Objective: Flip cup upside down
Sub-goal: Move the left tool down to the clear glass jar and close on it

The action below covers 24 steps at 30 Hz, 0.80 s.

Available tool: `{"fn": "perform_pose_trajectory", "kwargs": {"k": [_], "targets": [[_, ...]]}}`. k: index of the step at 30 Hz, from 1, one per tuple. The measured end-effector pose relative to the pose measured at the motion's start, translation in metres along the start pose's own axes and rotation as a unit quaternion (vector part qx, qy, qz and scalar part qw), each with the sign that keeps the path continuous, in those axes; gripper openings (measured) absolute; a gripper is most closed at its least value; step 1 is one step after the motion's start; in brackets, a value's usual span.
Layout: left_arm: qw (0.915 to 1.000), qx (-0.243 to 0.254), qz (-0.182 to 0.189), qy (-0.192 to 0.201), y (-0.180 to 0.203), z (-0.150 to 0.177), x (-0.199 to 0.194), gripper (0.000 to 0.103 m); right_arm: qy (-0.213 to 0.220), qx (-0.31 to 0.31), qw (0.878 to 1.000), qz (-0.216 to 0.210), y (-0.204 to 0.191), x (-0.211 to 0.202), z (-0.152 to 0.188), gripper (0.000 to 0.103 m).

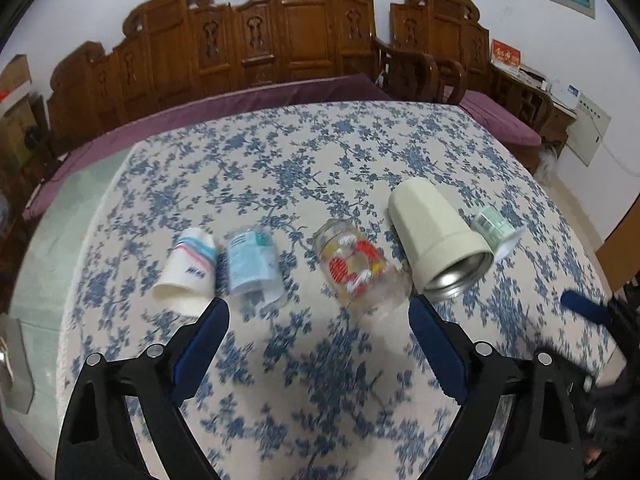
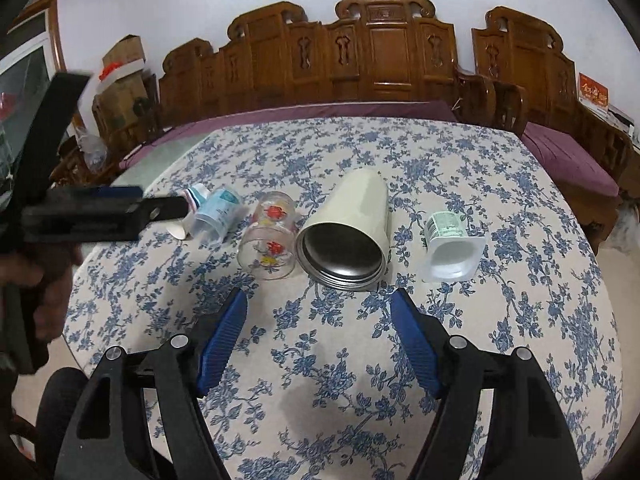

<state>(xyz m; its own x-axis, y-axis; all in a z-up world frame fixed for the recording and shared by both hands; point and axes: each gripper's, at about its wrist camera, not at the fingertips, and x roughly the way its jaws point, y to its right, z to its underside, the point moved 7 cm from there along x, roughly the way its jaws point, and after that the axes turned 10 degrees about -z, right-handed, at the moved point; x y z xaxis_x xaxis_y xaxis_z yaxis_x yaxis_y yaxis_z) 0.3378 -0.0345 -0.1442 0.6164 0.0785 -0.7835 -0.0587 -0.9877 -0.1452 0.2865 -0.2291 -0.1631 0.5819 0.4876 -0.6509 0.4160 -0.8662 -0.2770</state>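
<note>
Your right gripper [image 2: 318,312], jaws spread and empty, sits nearest the cream steel-lined tumbler [image 2: 348,228]: it lies on its side on the floral tablecloth [image 2: 500,320], long axis running away from you, mouth facing the jaws. Left gripper [image 1: 318,316] also released, holding nothing.

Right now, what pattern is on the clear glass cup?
Red and yellow flower prints on the glass cup, clearest in the right wrist view.

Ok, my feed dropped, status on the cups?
Left tongs open, right tongs open, both empty. Five cups on their sides; cream steel cup ahead of right tongs. Nothing blocking.
</note>
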Motion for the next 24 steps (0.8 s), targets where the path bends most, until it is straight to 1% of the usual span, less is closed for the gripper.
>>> {"fn": "perform_pose_trajectory", "kwargs": {"k": [2,4,6,9,14,16,19,22,24], "targets": [[0.9999,-0.003,0.007,-0.014,0.006,-0.009,0.014,0.086,-0.005,-0.001,1.000,-0.001,0.001,0.004,0.000,0.076],[0.9997,-0.004,0.010,-0.023,0.011,-0.015,0.027,0.083,-0.006,-0.001,1.000,-0.002,0.003,0.008,0.000,0.076],[0.9993,-0.006,0.013,-0.036,0.015,-0.019,0.041,0.083,-0.009,0.003,1.000,-0.005,0.005,0.012,0.001,0.076],[0.9968,-0.022,0.026,-0.072,0.023,-0.024,0.071,0.083,-0.013,0.009,1.000,-0.009,0.009,0.016,0.004,0.077],[0.9933,-0.026,0.015,-0.112,0.031,-0.022,0.104,0.083,-0.016,0.018,1.000,-0.014,0.013,0.020,0.007,0.077],[0.9919,-0.022,0.005,-0.125,0.032,-0.020,0.116,0.083,-0.016,0.017,1.000,-0.014,0.013,0.021,0.007,0.077],[0.9904,-0.020,0.012,-0.137,0.036,-0.018,0.125,0.083,-0.015,0.017,1.000,-0.014,0.014,0.021,0.006,0.077],[0.9897,-0.010,0.003,-0.143,0.041,-0.019,0.129,0.083,-0.013,0.019,1.000,-0.016,0.016,0.020,0.006,0.076],[0.9881,-0.005,0.005,-0.154,0.044,-0.018,0.135,0.083,-0.013,0.021,1.000,-0.017,0.017,0.019,0.007,0.077]]}}
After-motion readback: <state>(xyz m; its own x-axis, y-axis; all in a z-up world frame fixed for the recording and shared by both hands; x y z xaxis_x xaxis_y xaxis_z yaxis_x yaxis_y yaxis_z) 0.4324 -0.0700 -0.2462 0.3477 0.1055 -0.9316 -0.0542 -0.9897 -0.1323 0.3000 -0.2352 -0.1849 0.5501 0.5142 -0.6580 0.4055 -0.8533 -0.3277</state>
